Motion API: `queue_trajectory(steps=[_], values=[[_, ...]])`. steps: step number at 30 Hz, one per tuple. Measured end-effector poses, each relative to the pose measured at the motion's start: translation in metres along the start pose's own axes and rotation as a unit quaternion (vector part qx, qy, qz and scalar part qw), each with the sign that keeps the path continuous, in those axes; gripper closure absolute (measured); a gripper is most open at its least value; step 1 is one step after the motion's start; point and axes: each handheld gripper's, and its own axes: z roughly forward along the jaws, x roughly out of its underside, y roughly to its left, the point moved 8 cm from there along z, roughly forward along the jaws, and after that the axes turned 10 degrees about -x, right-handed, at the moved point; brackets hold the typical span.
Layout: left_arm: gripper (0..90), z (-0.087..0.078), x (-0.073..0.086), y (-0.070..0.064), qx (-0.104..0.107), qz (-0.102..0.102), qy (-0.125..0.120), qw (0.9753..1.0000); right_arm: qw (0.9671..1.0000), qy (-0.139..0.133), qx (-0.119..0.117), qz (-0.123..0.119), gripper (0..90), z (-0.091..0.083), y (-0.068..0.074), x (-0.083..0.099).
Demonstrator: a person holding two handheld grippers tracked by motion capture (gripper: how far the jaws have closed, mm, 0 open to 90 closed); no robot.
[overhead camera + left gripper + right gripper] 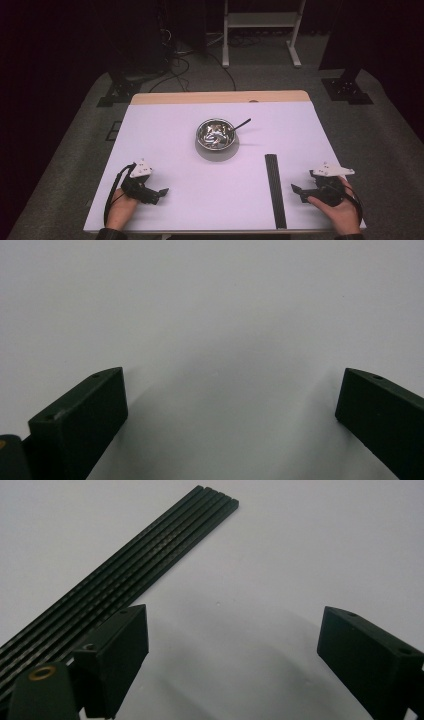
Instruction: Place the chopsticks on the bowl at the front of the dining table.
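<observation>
A shiny metal bowl (216, 134) stands at the middle of the white table (165, 130), with a dark-handled utensil (240, 124) leaning out over its right rim. My left gripper (161, 193) rests near the front left edge, held by a hand, open and empty. In the left gripper view its jaws stand wide apart over bare table; the gripper (230, 405) holds nothing. My right gripper (298, 192) rests near the front right, open and empty. In the right gripper view the gripper (232, 645) sits just right of a black ribbed strip (125, 575).
The black ribbed strip (275, 190) lies lengthwise on the table's right part, reaching the front edge. A wooden band (220, 97) runs along the far edge. Beyond it are floor cables (175, 65) and a white stand's legs (260, 35).
</observation>
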Motion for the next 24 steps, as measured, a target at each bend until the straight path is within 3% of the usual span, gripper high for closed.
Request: queue_trajectory(steps=[24], values=[[0.0,0.0,0.0,0.0,0.0,-0.002,0.0,1.0,0.9998,-0.012,-0.01,0.01,11.9,0.006,-0.003,-0.03]])
